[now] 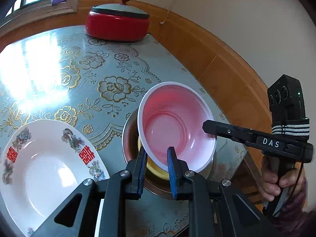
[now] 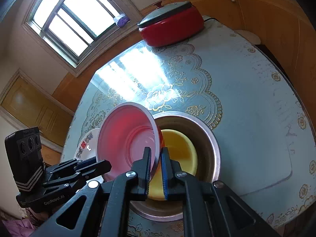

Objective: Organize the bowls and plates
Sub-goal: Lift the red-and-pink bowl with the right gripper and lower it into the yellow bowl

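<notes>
Your right tool [image 2: 156, 169] pinches the near rim of the pink bowl [image 2: 128, 138], one finger inside the wall and one outside, so the bowl hangs tilted with its opening turned toward the left of the frame. The tilt looks like a result of gripping a single edge: the far side is free to swing. Directly lower right of it sits the yellow bowl [image 2: 177, 150], nested in the steel bowl [image 2: 209, 138] on the table [image 2: 246, 98], which suggests you are holding the pink one over that stack to nest it.

In the left wrist view, your left tool [image 1: 156, 162] stands parted, one finger on each side of the pink bowl's [image 1: 177, 124] lower rim; I cannot tell whether either pad touches it. It seems placed to steady the bowl.

The white plate with red characters [image 1: 39, 167] lies flat at the lower left of that frame, just beside the steel bowl [image 1: 128, 138] and apart from the stack. The red lidded pot [image 1: 117, 24] sits at the top of the frame, well apart. What stands in the way is mostly the left tool itself, crowding the spot where the pink bowl would settle onto the yellow bowl [image 1: 156, 167].
</notes>
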`<state>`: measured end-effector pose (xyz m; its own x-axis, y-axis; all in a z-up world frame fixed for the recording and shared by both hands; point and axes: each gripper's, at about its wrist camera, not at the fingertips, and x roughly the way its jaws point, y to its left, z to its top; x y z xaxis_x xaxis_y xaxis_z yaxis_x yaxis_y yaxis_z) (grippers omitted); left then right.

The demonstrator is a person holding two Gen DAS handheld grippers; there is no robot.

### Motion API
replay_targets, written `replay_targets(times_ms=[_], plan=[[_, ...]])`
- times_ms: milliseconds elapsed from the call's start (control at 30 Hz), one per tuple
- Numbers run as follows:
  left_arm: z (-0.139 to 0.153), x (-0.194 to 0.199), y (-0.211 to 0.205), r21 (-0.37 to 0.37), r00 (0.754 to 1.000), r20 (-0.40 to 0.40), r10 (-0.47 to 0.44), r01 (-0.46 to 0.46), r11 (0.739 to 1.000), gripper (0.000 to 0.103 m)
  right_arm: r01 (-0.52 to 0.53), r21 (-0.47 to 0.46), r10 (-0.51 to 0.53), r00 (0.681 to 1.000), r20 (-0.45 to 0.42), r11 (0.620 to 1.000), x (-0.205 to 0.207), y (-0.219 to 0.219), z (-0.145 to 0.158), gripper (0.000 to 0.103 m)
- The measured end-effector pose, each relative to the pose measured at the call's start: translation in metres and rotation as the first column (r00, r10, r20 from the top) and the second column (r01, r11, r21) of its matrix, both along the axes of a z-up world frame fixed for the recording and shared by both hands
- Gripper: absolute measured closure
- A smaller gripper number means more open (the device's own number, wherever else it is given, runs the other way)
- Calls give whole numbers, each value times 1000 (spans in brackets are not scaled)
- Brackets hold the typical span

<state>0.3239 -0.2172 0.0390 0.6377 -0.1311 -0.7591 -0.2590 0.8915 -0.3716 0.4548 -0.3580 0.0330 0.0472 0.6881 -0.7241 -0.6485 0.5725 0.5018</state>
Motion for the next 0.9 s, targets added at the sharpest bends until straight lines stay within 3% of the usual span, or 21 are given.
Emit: replay_targets(times_ms=[433,900], plan=[[-28,10,-7,1,997,-79,-22,22,1000,80,17,-70,-21,999,-50,997,0,-12,-32,92],[-29,10,-8,42,997,-67,-23,26,999,71,32,-106,-36,999,-37,994,6,-13,-38,87]])
